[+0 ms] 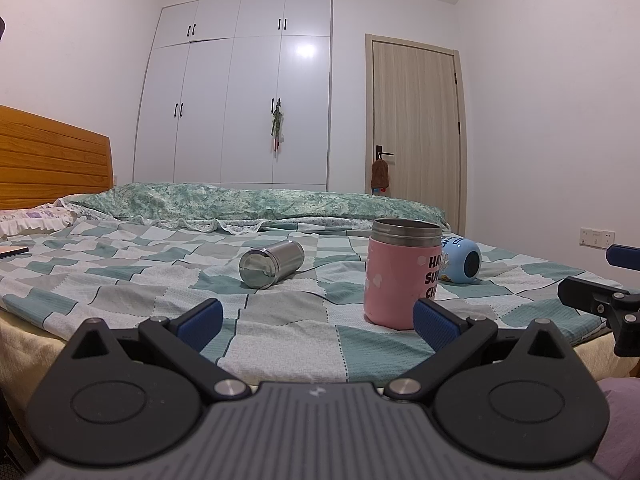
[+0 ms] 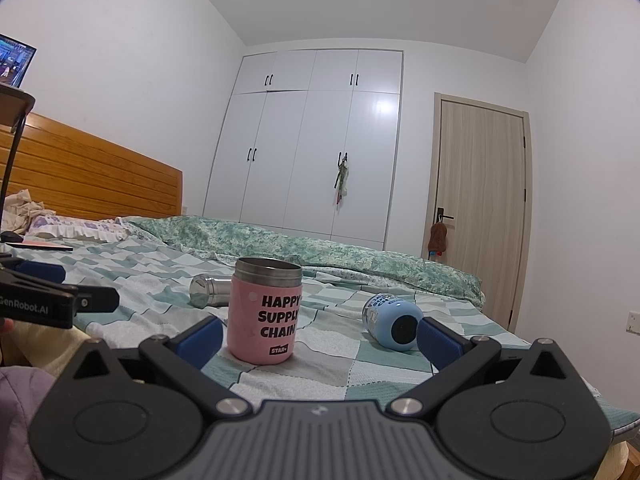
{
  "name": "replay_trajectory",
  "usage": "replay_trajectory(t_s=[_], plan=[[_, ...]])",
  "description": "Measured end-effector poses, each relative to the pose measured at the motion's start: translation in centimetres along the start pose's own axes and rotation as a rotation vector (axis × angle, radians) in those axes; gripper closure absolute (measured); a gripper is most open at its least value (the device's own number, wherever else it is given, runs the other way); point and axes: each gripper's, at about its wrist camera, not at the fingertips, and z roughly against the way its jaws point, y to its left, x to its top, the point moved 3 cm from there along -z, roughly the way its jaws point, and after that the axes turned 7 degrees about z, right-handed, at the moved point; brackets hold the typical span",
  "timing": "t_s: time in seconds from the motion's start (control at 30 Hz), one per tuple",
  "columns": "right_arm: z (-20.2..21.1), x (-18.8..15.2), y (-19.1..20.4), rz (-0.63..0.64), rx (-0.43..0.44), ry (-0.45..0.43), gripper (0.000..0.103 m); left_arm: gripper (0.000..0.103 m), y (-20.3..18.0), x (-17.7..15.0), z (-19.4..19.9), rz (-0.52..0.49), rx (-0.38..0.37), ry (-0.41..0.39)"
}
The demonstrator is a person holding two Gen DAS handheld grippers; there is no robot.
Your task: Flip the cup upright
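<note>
A pink cup with a steel rim stands upright on the checked bedspread; it also shows in the right wrist view. A steel cup lies on its side further back and left, also seen in the right wrist view. A blue cup lies on its side to the right of the pink one, base toward me in the right wrist view. My left gripper is open and empty near the bed's front edge. My right gripper is open and empty, just short of the pink and blue cups.
A folded green quilt runs across the back of the bed. The wooden headboard is at the left, with pillows below it. A white wardrobe and a wooden door stand behind.
</note>
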Motion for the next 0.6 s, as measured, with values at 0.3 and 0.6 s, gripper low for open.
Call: replay_trajectory(t_s=[0.3, 0.6], plan=[[-0.1, 0.1, -0.1, -0.006, 0.001, 0.005, 0.0, 0.0, -0.3, 0.4, -0.2, -0.016, -0.016, 0.024], [-0.9, 1.3, -4.7, -0.072, -0.004, 0.057, 0.0, 0.0, -5.8, 3.5, -2.3, -0.053, -0.149, 0.051]])
